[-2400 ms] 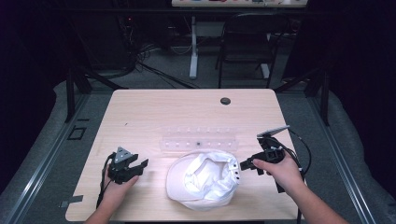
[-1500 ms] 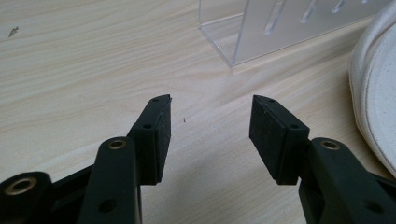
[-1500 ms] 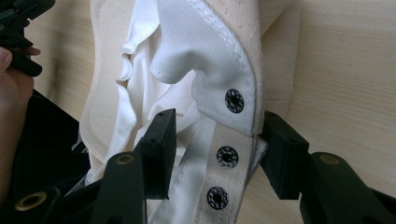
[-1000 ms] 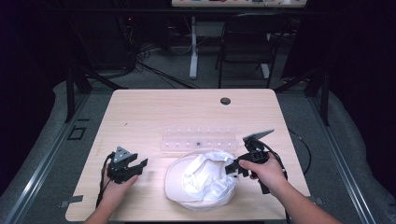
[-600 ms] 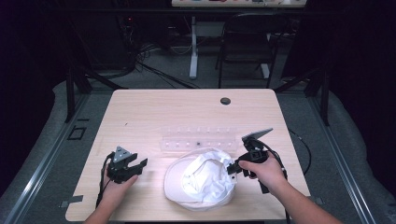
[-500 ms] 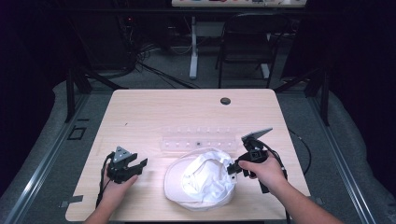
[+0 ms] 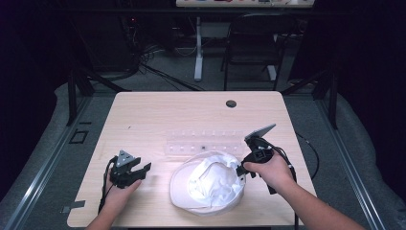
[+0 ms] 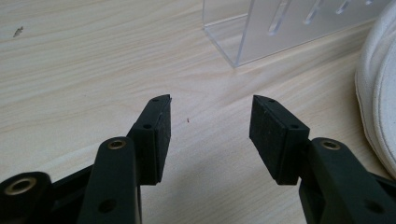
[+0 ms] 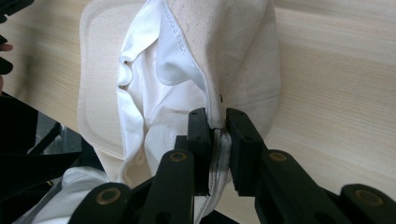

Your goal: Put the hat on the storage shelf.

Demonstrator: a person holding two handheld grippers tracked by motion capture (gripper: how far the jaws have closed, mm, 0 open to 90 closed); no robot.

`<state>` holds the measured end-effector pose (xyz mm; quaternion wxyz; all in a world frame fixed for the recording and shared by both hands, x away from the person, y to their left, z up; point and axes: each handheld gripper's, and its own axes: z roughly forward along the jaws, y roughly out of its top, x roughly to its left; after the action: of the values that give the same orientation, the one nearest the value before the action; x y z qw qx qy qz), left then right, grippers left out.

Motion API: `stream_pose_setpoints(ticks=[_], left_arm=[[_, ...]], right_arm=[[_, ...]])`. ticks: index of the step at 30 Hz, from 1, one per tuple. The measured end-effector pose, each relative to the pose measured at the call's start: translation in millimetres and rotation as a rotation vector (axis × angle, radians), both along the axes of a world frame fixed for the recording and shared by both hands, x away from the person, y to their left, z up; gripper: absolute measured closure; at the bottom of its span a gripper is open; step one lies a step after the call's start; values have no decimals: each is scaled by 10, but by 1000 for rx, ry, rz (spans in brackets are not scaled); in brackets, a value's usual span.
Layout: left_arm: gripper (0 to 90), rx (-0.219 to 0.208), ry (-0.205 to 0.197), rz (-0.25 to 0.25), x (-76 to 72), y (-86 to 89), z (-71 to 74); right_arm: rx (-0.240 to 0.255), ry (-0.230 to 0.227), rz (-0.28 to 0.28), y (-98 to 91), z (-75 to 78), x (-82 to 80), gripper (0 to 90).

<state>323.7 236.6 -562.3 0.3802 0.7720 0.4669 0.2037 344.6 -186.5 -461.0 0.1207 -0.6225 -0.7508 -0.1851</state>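
The white cap [image 7: 207, 186] lies opening-up on the near half of the wooden table [image 7: 158, 115], toward my right side, its pale lining exposed. In the right gripper view I see a fold of its cream rim pinched between the two black jaws, which stand narrow with the cloth squeezed flat between the pads (the seam stitching runs up from the pinch point). The right gripper [image 7: 245, 168] sits at the cap's right edge in the high view, touching it, my right hand [image 7: 269, 170] behind it. Just beyond the cap lies a clear acrylic rack [image 7: 205, 143], close to its far rim. The left gripper [image 7: 142, 168] rests on the table well to the cap's left; its jaws stand wide apart over bare wood, the cap's edge [image 8: 376, 93] beside the right-hand jaw, not touching.
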Motion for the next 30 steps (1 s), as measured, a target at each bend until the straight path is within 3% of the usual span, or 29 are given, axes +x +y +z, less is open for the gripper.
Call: stream_pose_setpoints(ticks=[4, 6, 8, 13, 21, 24, 25, 30], left_arm=[[488, -2, 2, -1, -2, -3, -1], [488, 0, 3, -3, -3, -9, -5], [488, 1, 4, -5, -4, -11, -3], [489, 3, -8, -30, -29, -57, 10], [489, 18, -7, -63, -59, -121, 23], [489, 20, -9, -67, -68, -147, 20], [489, 28, -8, -72, -64, -148, 17], [489, 24, -2, -61, -53, -128, 10]], right_arm=[[-28, -1, 16, 41, 60, 7, 804], [-65, -8, 27, 80, 105, 23, 804], [-67, -19, 1, 107, 109, 20, 805], [-84, 0, 5, 187, 173, 46, 811], [-70, 50, 10, 227, 275, 67, 813], [-64, 49, 14, 226, 306, 74, 813], [-48, 48, -12, 245, 333, 74, 814], [-17, 61, -20, 232, 412, 92, 814]])
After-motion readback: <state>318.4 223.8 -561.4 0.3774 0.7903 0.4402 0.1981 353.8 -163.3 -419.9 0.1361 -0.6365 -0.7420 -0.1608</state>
